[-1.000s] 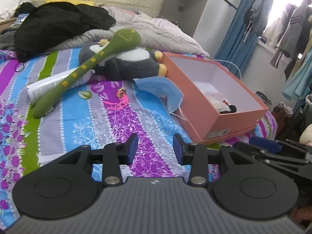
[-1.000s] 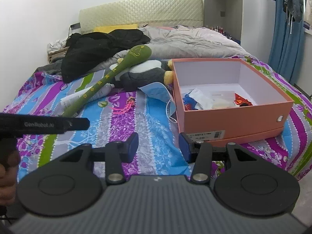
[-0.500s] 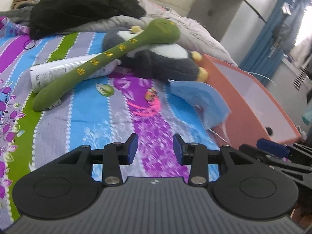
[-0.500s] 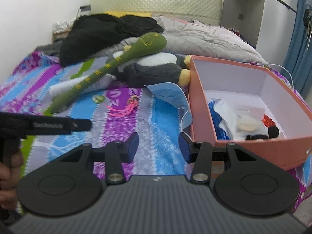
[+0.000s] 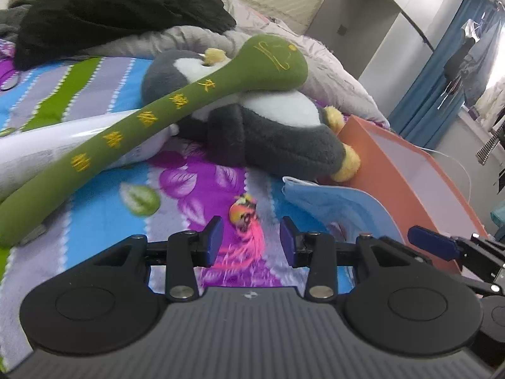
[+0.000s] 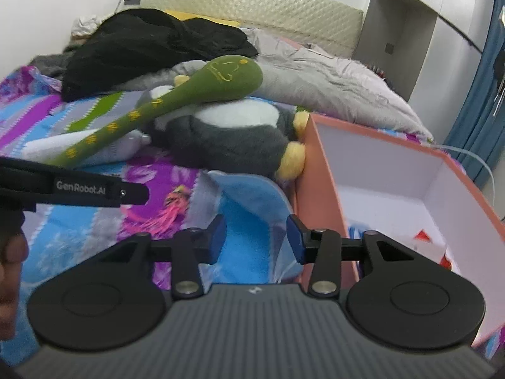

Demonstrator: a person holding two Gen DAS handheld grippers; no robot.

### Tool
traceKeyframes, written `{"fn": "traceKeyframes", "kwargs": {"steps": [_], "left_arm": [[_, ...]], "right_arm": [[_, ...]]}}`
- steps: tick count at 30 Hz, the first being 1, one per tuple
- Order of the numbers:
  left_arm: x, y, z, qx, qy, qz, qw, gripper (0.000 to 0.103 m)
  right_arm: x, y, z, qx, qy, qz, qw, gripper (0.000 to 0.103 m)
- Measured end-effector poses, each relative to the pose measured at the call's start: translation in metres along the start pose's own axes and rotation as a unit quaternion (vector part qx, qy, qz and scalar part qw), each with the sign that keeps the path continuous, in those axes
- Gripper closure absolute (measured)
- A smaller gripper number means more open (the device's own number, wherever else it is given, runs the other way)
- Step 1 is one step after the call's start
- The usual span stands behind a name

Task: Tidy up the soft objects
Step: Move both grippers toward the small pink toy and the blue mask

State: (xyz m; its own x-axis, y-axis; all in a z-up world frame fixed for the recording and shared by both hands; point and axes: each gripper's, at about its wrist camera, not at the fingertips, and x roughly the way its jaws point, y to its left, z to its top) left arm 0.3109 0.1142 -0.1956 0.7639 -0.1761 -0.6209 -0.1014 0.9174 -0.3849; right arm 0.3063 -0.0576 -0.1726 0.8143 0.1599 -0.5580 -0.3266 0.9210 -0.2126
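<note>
A green plush mallet (image 5: 176,107) (image 6: 176,101) leans across a grey and white plush penguin (image 5: 262,132) (image 6: 227,135) on the bed. A blue face mask (image 5: 341,202) (image 6: 249,208) lies beside an open orange box (image 5: 407,173) (image 6: 394,183). A small pink and orange tassel charm (image 5: 244,221) (image 6: 167,205) lies on the bedspread. My left gripper (image 5: 251,241) is open and empty, just over the charm. My right gripper (image 6: 256,237) is open and empty, over the mask at the box's left wall.
A white tube (image 5: 47,151) (image 6: 79,145) lies under the mallet. Black clothes (image 5: 110,9) (image 6: 151,44) and a grey quilt (image 6: 331,85) are piled behind. The box holds several small items (image 6: 426,243). Blue curtains (image 5: 442,63) hang at right.
Both grippers have moved forward toward the toys and box. The left has closed in on the charm, the right on the mask. Both stay open.
</note>
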Motion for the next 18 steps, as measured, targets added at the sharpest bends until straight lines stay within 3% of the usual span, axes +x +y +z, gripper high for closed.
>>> {"fn": "traceKeyframes", "kwargs": {"steps": [9,15,18], "left_arm": [[0.053,0.006,0.008,0.005,0.02,0.008,0.9998,0.058],[0.073,0.01,0.005,0.009,0.034,-0.002,0.9994,0.058],[0.079,0.012,0.004,0.001,0.037,-0.016,0.9992,0.058]], "right_arm": [[0.039,0.016,0.017,-0.064,-0.012,-0.056,0.996,0.065],[0.056,0.022,0.011,-0.086,0.004,-0.058,0.995,0.066],[0.062,0.027,0.007,-0.104,0.008,-0.072,0.992,0.075]]}}
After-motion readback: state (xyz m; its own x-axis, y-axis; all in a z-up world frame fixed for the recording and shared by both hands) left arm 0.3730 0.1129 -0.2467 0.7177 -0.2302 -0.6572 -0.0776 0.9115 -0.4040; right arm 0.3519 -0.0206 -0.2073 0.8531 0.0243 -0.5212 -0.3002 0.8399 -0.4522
